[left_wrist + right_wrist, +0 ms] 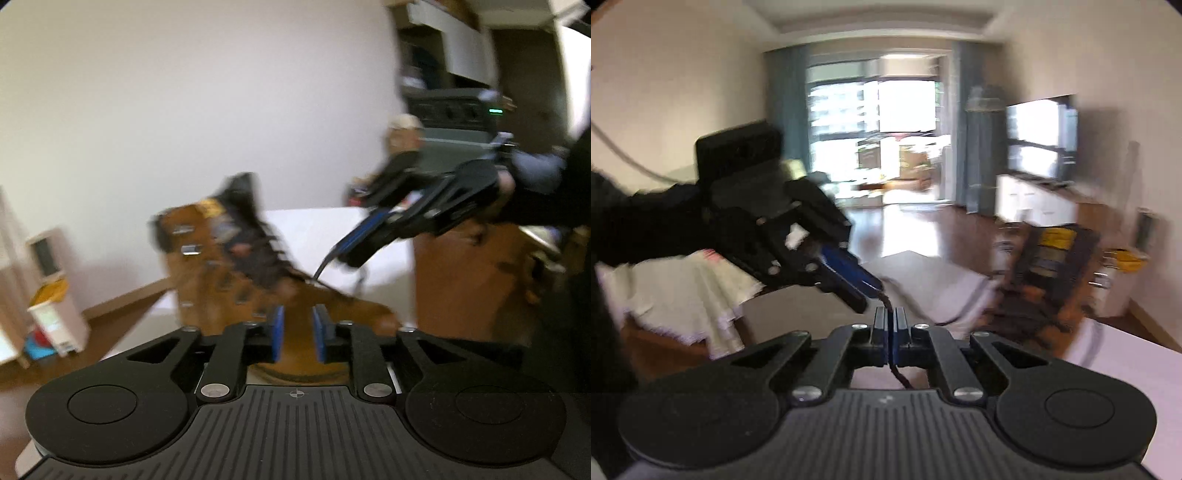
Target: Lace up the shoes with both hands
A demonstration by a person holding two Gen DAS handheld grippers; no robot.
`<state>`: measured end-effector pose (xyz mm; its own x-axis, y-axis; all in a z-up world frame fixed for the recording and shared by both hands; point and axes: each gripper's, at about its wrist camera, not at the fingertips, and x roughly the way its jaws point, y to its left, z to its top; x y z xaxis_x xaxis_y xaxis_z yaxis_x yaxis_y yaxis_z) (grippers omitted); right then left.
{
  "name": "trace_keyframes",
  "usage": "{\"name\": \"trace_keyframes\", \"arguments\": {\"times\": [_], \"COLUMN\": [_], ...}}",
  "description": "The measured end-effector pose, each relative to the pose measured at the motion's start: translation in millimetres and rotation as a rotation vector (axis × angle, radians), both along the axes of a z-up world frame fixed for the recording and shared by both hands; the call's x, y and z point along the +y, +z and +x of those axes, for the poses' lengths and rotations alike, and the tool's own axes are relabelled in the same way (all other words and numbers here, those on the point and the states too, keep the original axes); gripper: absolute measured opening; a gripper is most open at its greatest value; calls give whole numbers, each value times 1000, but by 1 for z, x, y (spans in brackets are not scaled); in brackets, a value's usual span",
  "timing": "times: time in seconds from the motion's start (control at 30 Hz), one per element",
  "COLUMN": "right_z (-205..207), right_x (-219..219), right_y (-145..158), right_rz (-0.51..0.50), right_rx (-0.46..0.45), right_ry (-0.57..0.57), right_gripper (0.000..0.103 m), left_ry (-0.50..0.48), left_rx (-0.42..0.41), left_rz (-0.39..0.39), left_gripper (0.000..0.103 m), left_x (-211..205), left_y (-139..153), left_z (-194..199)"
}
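Standing on the white tabletop (303, 229), a tan high-top boot (221, 266) shows a dark tongue, metal lace hooks and a dark lace (322, 269) rising from its front. Left hand-held gripper (298, 334): blue pads slightly parted, nothing between them, boot toe just beyond. Right hand-held gripper (889, 334): pads pressed together, pinching the dark lace.
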<state>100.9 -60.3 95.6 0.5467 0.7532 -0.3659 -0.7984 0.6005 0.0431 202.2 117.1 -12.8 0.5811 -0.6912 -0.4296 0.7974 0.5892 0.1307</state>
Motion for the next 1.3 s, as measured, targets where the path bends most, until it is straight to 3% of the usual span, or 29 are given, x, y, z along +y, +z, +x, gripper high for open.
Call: {"name": "trace_keyframes", "arguments": {"times": [0.13,0.2,0.3,0.47,0.6,0.73,0.9,1.3], "right_z": [-11,-14,-20,-26,-33,-38,-49,-55], "right_x": [2,8,41,79,93,102,110,119], "right_y": [15,18,18,6,-4,-14,-22,-32], "right_rz": [18,2,-117,-285,-387,-457,-496,-536], "right_rx": [-101,-141,-240,-318,-365,-410,-456,-456], "right_ry": [-203,-242,-306,-382,-481,-493,-495,-510], "right_gripper": [3,3,3,3,3,4,4,4], "left_ry": [179,244,265,234,201,187,203,189], "left_rx": [-27,-51,-89,-139,-130,-141,-191,-184], "left_rz": [-79,-70,-25,49,21,13,51,-10], "left_gripper": [29,29,29,31,34,34,34,34], "left_x": [4,-2,-14,-28,-29,-31,-38,-34], "left_y": [1,0,-4,-13,-17,-17,-17,-16], "left_z": [20,30,43,56,66,72,75,68]}}
